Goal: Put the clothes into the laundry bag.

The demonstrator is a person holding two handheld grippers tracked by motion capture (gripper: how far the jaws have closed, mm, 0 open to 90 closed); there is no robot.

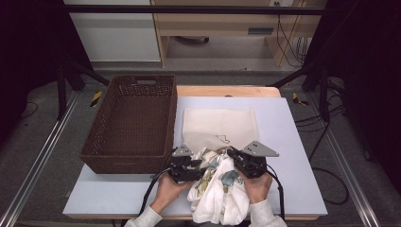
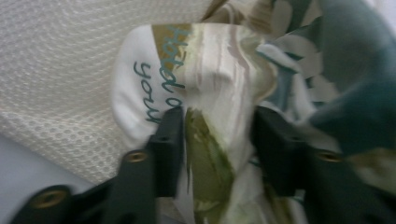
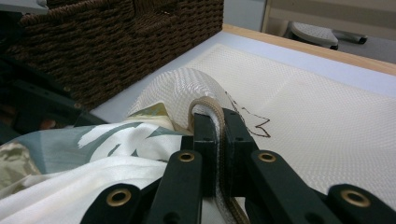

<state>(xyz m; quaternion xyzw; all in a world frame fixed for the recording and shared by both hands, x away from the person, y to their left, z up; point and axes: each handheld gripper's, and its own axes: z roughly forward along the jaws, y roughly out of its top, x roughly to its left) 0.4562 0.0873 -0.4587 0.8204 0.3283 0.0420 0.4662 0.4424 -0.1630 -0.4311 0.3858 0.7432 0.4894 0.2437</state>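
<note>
Two hand-held tongs work at the near edge of a table (image 1: 293, 142) covered in pale blue-grey. The right tongs (image 3: 219, 140) are clamped shut on the bound rim of a cream mesh laundry bag (image 1: 220, 125), pinching its edge into a raised loop; the rest of the bag lies flat on the table beyond them, with a small dark line drawing on its weave. The left tongs (image 2: 215, 135) stand partly open around a fold of a white printed garment (image 1: 220, 191) with teal lettering and olive and green patches; cloth sits between the jaws and brushes both, but whether they are pressing on it cannot be told from the blurred left gripper view. The garment is bunched between the two tongs at the bag's mouth and spills toward the table's near edge. A brown woven basket (image 1: 132, 118) stands just to the left of the bag, its near corner hanging past the table's left side.
</note>
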